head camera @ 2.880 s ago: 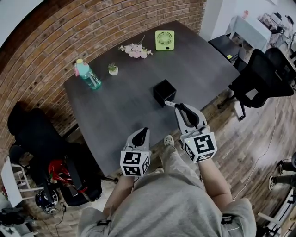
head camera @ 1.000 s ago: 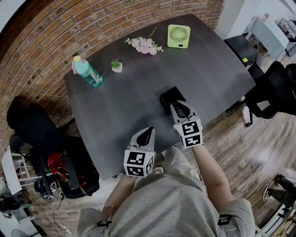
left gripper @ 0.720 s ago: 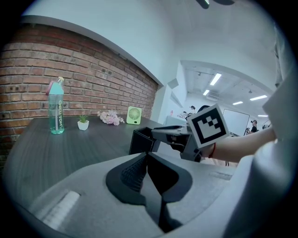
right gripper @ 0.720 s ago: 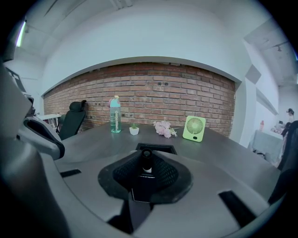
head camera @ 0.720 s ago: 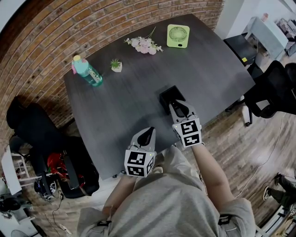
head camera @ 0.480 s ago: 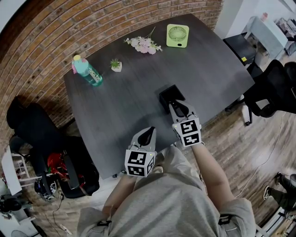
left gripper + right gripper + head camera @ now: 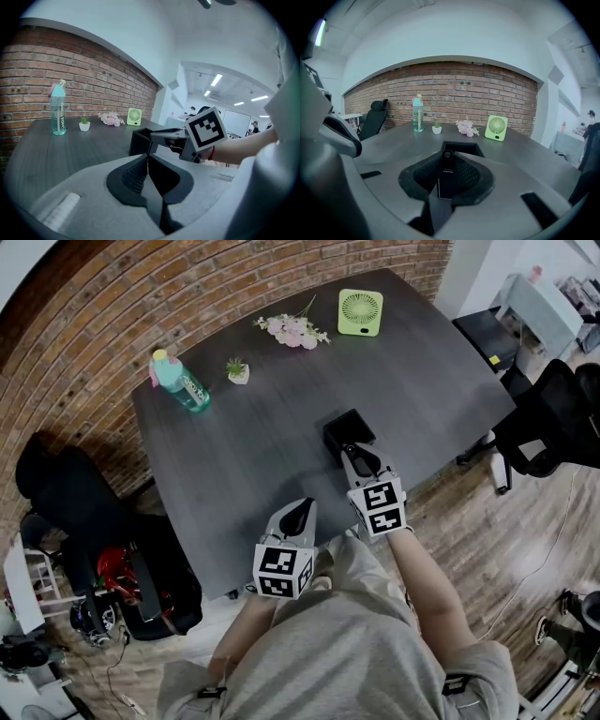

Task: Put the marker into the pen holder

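One step is in hand: release into the pen holder, at frame centre on the table. The marker is held lengthwise between the right gripper jaws, which have just been eased open slightly. Its tip is aimed at the holder's near rim. The left gripper is closed on nothing, lower centre. Next, as judged: the tip is to be brought over the opening, then the jaws opened fully.
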Demonstrator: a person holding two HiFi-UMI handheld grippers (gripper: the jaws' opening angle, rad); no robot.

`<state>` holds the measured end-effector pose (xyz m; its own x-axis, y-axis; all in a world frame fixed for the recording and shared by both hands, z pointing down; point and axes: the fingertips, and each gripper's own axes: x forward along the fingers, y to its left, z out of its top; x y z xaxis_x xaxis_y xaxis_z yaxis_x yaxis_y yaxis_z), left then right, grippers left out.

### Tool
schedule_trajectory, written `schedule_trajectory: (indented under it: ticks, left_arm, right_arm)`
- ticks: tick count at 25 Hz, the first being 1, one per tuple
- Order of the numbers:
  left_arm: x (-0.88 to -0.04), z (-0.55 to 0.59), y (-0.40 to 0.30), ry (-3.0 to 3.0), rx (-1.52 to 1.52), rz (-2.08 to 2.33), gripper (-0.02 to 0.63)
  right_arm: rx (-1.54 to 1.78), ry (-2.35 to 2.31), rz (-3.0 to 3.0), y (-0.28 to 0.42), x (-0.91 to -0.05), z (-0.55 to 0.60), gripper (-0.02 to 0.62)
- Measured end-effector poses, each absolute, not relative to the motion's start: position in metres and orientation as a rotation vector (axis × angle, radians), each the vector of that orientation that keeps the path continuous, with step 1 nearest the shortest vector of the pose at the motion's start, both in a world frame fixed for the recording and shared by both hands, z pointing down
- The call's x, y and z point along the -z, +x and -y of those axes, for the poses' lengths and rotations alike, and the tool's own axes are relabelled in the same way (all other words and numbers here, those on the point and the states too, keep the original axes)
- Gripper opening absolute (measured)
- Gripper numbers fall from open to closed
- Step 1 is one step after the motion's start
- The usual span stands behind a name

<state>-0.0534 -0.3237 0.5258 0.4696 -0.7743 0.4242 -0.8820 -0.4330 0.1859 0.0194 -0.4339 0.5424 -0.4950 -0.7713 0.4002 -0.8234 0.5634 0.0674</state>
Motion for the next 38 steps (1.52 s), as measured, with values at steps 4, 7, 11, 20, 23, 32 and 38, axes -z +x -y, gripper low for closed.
schedule_trajectory:
  ticks: [4, 7, 11, 20, 23, 32, 38]
  left_arm:
    - [-0.524, 0.32, -0.054, 2.341, -0.389, 1.393, 0.02]
    - [-0.522, 0.316, -0.055, 2.342, -0.389, 1.397, 0.02]
    - [-0.518, 0.31, -0.056, 2.35, -0.382, 1.402, 0.02]
    - [-0.51, 0.284, -0.061, 2.372, -0.379, 1.406, 0.02]
    - [-0.504, 0.275, -0.063, 2.383, -0.362, 1.414, 0.02]
    - [-0.488, 0.247, -0.069, 2.417, -0.312, 1.434, 0.02]
    - [-0.478, 0.231, -0.067, 2.448, -0.292, 1.433, 0.02]
  right_arm:
    - [-0.176, 1.296, 2.41, 0.02, -0.543, 0.435, 0.071]
    - [-0.154, 1.294, 2.402, 0.02, -0.544, 0.436, 0.071]
    - [-0.155, 1.3, 2.405, 0.023, -0.543, 0.435, 0.117]
    - [-0.139, 1.338, 2.409, 0.026, -0.523, 0.412, 0.12]
    - [-0.148, 1.359, 2.423, 0.025, -0.513, 0.397, 0.12]
    - [-0.14, 1.424, 2.495, 0.022, -0.473, 0.342, 0.12]
    - [-0.134, 1.461, 2.55, 0.023, -0.448, 0.3, 0.12]
